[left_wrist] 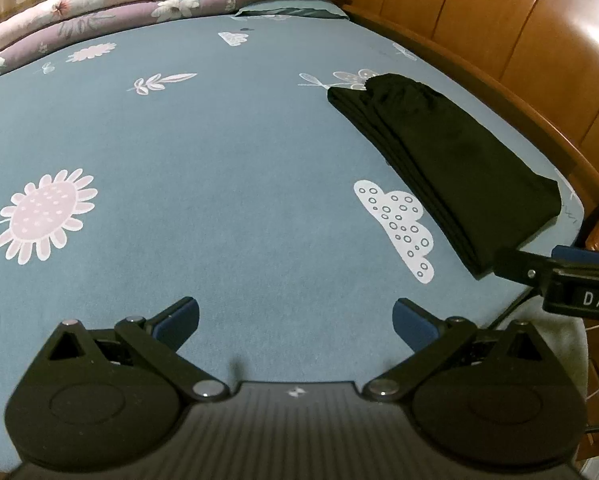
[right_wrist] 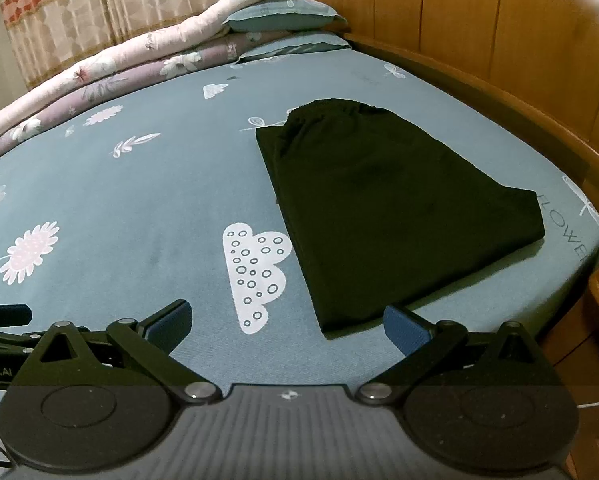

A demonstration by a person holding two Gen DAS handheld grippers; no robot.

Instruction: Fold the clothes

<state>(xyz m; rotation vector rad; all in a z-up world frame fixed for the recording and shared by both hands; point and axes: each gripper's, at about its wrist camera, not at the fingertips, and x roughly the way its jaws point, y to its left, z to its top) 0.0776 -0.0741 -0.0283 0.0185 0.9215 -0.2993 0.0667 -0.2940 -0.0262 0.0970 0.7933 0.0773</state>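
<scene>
Black garment [right_wrist: 379,208] lies folded flat on bed [right_wrist: 139,208] at two o'clock; left gripper [left_wrist: 295,324] and right gripper [right_wrist: 287,324] spread, empty; folding appears complete.

Black left gripper [left_wrist: 295,322], blue-padded jaws, silver screws, lettering partly cropped.

Black garment [right_wrist: 383,200] on a blue-grey sheet [right_wrist: 159,200] printed with pink flowers and white clouds.
</scene>
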